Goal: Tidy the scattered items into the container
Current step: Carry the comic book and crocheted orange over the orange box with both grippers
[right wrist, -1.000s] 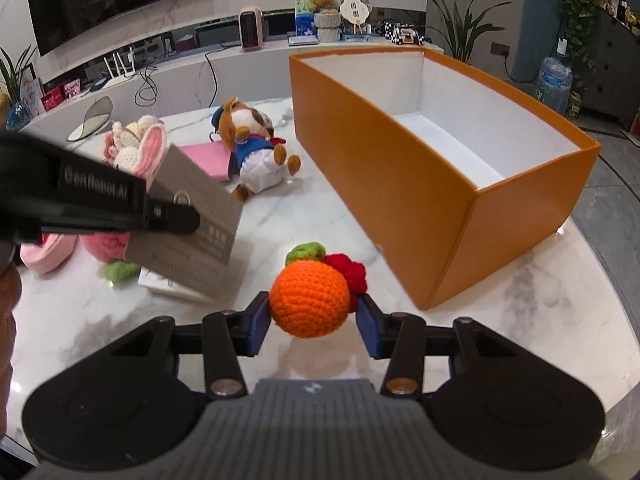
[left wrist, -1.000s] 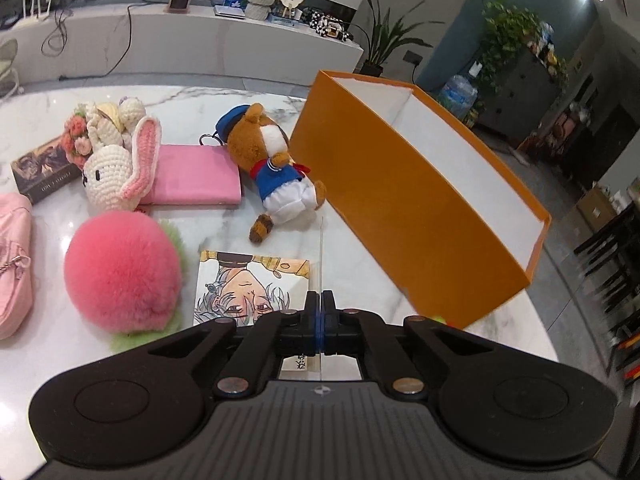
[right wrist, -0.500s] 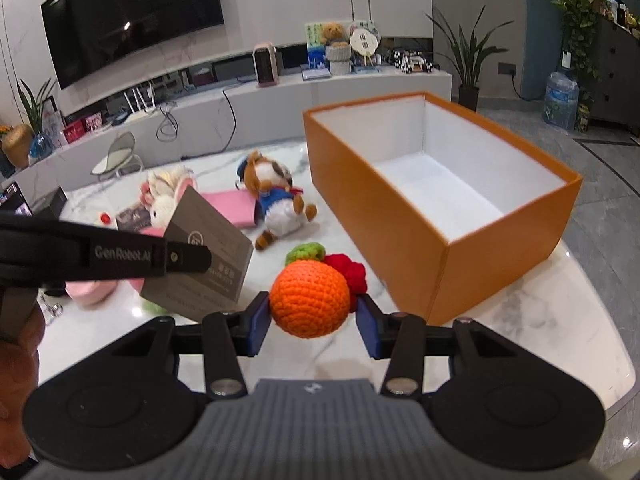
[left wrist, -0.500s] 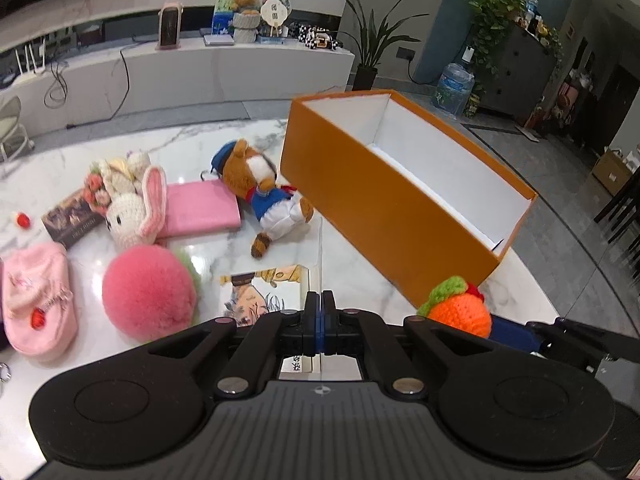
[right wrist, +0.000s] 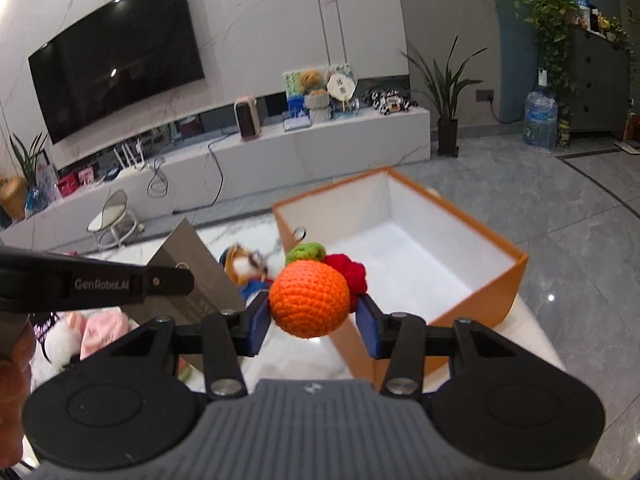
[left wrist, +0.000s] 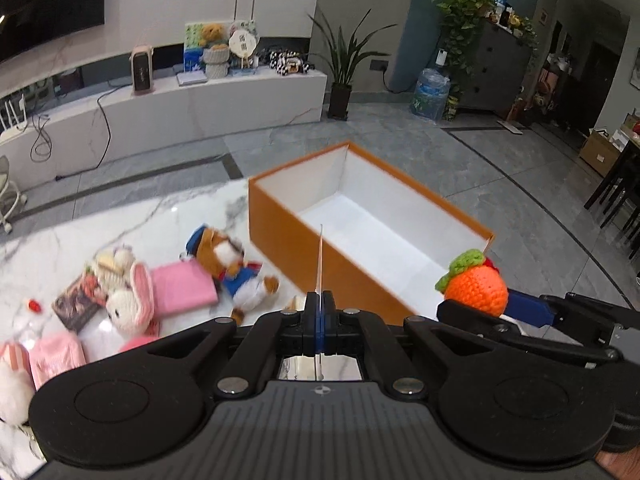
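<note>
My left gripper (left wrist: pixel 319 320) is shut on a thin card (left wrist: pixel 320 264), seen edge-on here and as a grey sheet in the right wrist view (right wrist: pixel 196 276). My right gripper (right wrist: pixel 312 320) is shut on a crocheted orange toy (right wrist: pixel 307 298) with a green leaf and red bit, also seen in the left wrist view (left wrist: pixel 476 290). Both are held high above the table, near the open orange box (left wrist: pixel 280 220) with a white inside, also in the right wrist view (right wrist: pixel 512 276). The box looks empty.
On the marble table (left wrist: pixel 120 224) lie a plush bear in blue (left wrist: pixel 232 264), a pink pad (left wrist: pixel 180 288), a crocheted bunny (left wrist: pixel 124 296), a dark booklet (left wrist: pixel 76 308) and pink plush items (left wrist: pixel 52 356). The table edge lies just right of the box.
Both grippers have risen well above the table with their loads. The view now looks down into the box from higher up, and the toy sits nearer the box's near end.
</note>
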`<state>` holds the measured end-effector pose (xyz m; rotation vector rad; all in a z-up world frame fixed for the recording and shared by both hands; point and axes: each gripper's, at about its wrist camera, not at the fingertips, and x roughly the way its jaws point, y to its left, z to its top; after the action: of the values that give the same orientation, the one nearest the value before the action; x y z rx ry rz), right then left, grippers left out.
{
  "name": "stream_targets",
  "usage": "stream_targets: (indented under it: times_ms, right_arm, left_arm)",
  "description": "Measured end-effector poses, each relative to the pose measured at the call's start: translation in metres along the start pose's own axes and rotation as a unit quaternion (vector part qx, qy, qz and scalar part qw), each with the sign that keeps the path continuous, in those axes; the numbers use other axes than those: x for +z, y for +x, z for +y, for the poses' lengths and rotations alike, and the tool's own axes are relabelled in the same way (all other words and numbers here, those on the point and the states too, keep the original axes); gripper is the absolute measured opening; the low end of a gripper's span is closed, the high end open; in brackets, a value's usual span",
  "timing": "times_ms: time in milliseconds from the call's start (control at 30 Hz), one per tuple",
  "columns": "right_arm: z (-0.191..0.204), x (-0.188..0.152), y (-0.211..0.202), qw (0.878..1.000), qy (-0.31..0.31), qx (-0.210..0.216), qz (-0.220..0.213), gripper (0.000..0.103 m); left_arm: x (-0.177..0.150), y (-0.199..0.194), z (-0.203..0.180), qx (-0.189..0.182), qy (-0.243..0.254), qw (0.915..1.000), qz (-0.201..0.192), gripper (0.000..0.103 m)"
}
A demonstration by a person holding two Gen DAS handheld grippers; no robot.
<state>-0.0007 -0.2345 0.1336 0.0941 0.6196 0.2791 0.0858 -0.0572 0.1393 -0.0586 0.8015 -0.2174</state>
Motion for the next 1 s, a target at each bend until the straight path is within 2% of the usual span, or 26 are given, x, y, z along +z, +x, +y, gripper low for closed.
stream_targets:
  times_ms: [600,733,1000]
  right_arm:
    - [-0.033,0.1,-0.027,0.998,-0.027,-0.032,-0.049,0.049]
    - [-0.044,0.116,-0.023,0.998,-0.03,-0.04,-0.048,0.049]
    - [-0.067,0.13,0.001,0.997,-0.032,-0.064,-0.018,0.049]
  left_arm:
    - [0.104,-0.018,-0.055,-0.007,0.05,0.9968,-0.061,0.0]
    - [0.118,-0.008,-0.065,-0.014,0.051,0.9967,-0.062,0.0]
    - [0.131,0.03,-0.084,-0.028,0.058,0.9971,-0.041,0.0]
